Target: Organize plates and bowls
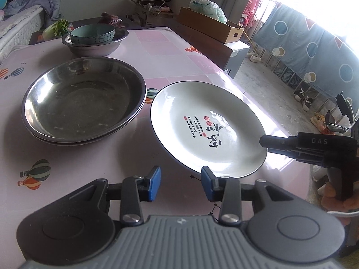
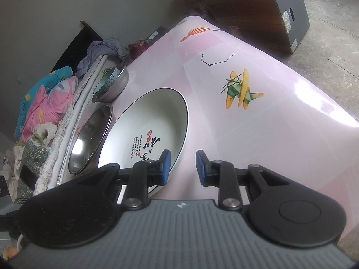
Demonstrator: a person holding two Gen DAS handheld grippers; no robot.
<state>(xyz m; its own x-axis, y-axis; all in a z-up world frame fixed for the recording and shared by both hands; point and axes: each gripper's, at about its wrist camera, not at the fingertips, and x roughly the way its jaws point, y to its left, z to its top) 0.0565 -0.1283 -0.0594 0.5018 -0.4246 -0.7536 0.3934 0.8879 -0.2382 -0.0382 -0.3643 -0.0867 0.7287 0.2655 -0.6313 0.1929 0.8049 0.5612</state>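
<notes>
Resting on the pink patterned tablecloth [image 1: 175, 51], the white ceramic plate with black calligraphy [image 1: 202, 121] lies at three o'clock of the stacked steel basins [image 1: 83, 98]; left gripper [image 1: 180, 185] jaws apart, empty; right gripper [image 2: 182, 168] jaws apart beside the plate's rim.

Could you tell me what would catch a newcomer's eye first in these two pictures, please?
The white plate with black and red writing stands out, lying near the edge of the pink table. Left of it sit stacked steel basins, and farther back a green bowl nests in a smaller steel bowl. The right gripper hangs open over the plate's rim.
</notes>
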